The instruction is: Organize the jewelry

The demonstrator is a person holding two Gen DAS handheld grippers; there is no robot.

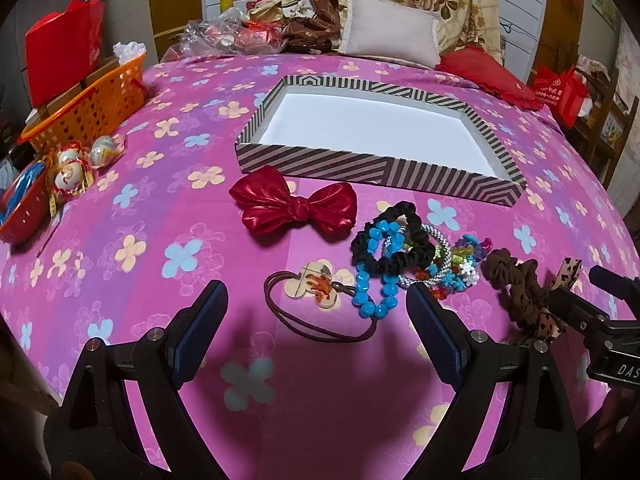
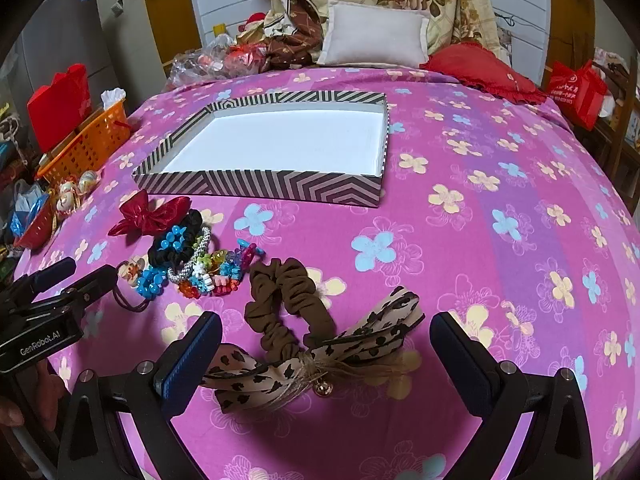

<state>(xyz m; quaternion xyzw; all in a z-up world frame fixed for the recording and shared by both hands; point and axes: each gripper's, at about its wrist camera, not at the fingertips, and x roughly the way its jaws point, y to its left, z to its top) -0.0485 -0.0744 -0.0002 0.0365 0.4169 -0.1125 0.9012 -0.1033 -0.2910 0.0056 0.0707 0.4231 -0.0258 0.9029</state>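
Two grippers hover low over the pink flowered bedspread (image 1: 120,208), and both stand with jaws spread wide, nothing between them. The left gripper (image 1: 316,304) looks down on a dark elastic hair tie (image 1: 304,320) with a flower-shaped charm, lying just ahead of its fingertips. Beside that, a blue bead bracelet (image 1: 376,276) touches a black scrunchie (image 1: 394,242), and the two are tangled with a pile of small colourful beaded bands (image 1: 460,268). A shiny red bow (image 1: 298,208) sits just beyond the pile, between it and the striped box (image 1: 360,164).

That box is open, white inside, with nothing visible in it, resting farther up the bed. None of the jewelry is in it.

Over on the right, the right gripper (image 2: 326,344) frames a brown scrunchie (image 2: 288,300) tied with a leopard-print ribbon bow (image 2: 320,360) and a small gold bell (image 2: 324,389); the piece lies on the cover between the spread fingers, touched by neither.

Off to the left edge, an orange basket (image 1: 92,108) and a red bowl (image 1: 24,212) sit well apart from the jewelry. A white pillow (image 2: 376,36) leans at the head.
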